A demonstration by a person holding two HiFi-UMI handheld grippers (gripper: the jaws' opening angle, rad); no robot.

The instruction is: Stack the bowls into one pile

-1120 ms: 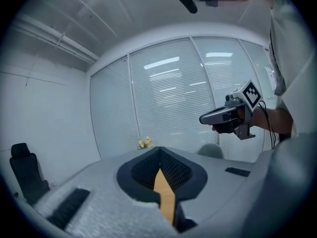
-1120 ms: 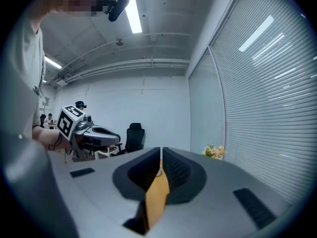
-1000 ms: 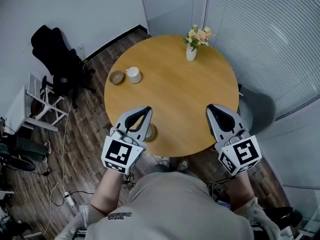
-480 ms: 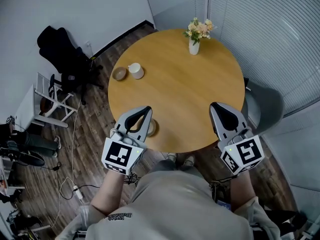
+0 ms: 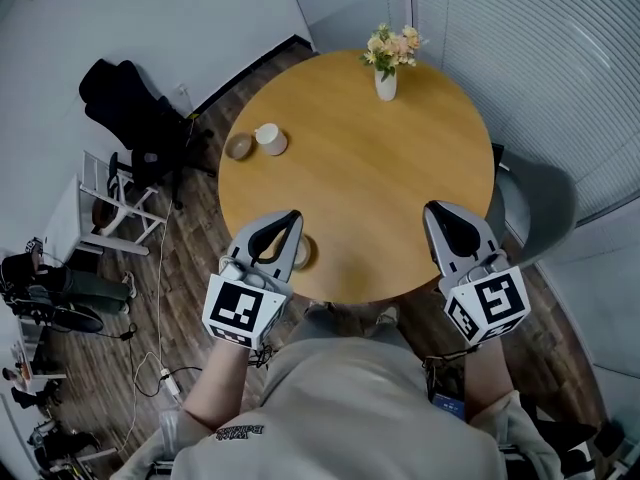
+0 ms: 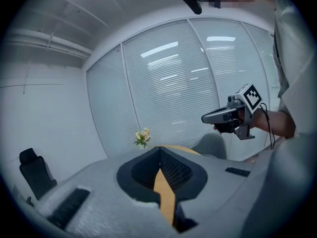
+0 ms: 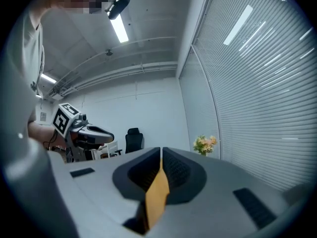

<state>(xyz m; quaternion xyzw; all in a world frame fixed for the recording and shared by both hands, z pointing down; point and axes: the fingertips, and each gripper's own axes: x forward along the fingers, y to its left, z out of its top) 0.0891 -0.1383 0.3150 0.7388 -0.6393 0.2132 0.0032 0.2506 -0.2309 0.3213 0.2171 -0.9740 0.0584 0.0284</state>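
Note:
On the round wooden table (image 5: pixel 380 168), a small brown bowl (image 5: pixel 237 146) and a white bowl (image 5: pixel 268 138) sit side by side at the far left. A third bowl (image 5: pixel 302 253) lies at the near edge, half hidden behind my left gripper (image 5: pixel 291 216). That gripper hovers over the near left edge, its jaws shut on nothing. Over the near right edge my right gripper (image 5: pixel 433 209) is also shut and empty. In each gripper view the jaws meet at the tip, left gripper (image 6: pixel 159 150), right gripper (image 7: pixel 161 150), with only tabletop showing through.
A white vase of flowers (image 5: pixel 386 68) stands at the table's far side. A black office chair (image 5: pixel 135 118) and a white rack (image 5: pixel 110 203) are on the wood floor to the left. A grey chair (image 5: pixel 535 203) sits at the right by the blinds.
The head view has shifted a little, so the table sits slightly higher and to the right. Both grippers stay shut in about the same places.

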